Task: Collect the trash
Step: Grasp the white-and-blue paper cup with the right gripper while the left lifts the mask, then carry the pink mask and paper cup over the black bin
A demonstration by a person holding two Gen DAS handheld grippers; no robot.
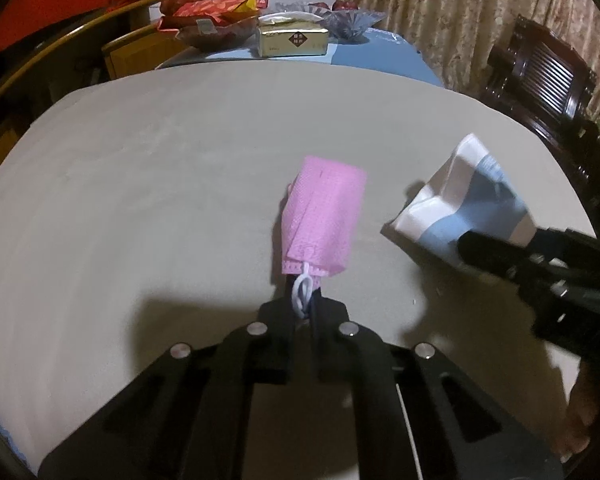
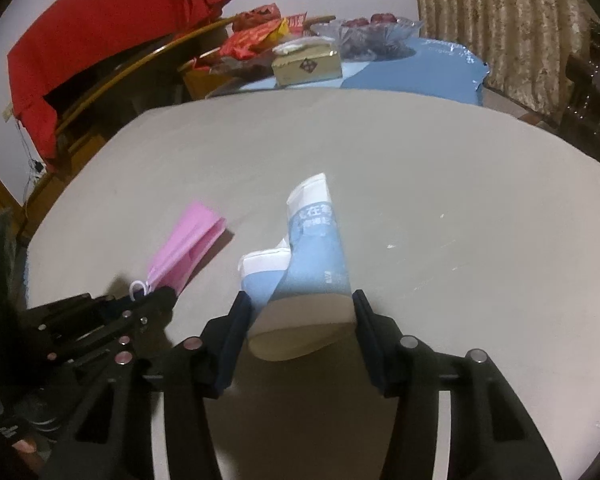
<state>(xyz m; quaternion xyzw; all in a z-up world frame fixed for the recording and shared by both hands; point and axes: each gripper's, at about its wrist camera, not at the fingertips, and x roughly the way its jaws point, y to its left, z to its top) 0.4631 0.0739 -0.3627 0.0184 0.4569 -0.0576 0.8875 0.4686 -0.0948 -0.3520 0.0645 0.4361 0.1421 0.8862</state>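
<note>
While the left gripper (image 1: 305, 300) pinches the white ear loop of a pink face mask (image 1: 324, 220), its 2 fingers are clenched nearly together on the cord, and the mask juts forward from their tips, folded lengthwise above the grey worktop (image 1: 140, 200). Seen from the right wrist, the same mask (image 2: 188, 246) slants up and away from the left gripper (image 2: 156, 300), with its shadow on the worktop (image 2: 460, 200) beneath; whether its far end touches the surface cannot be told.

Just to the right of the mask is a crushed blue and white carton (image 1: 472, 204), grasped at its base by the right gripper (image 1: 496, 252), which reaches in from the right edge of the left wrist view. In the right wrist view the 2 fingers of the right gripper (image 2: 300, 316) are spread to the width of the carton (image 2: 312, 256) and press against its 2 sides near the tan bottom, so the carton points forward with its dented white top farthest away. Mask and carton are near each other but apart.

Beyond the far edge of the worktop stand a gold tissue box (image 2: 306, 65), red snack bags (image 2: 256, 38) and a glass bowl (image 2: 364, 32) on a blue cloth (image 2: 428, 68).
</note>
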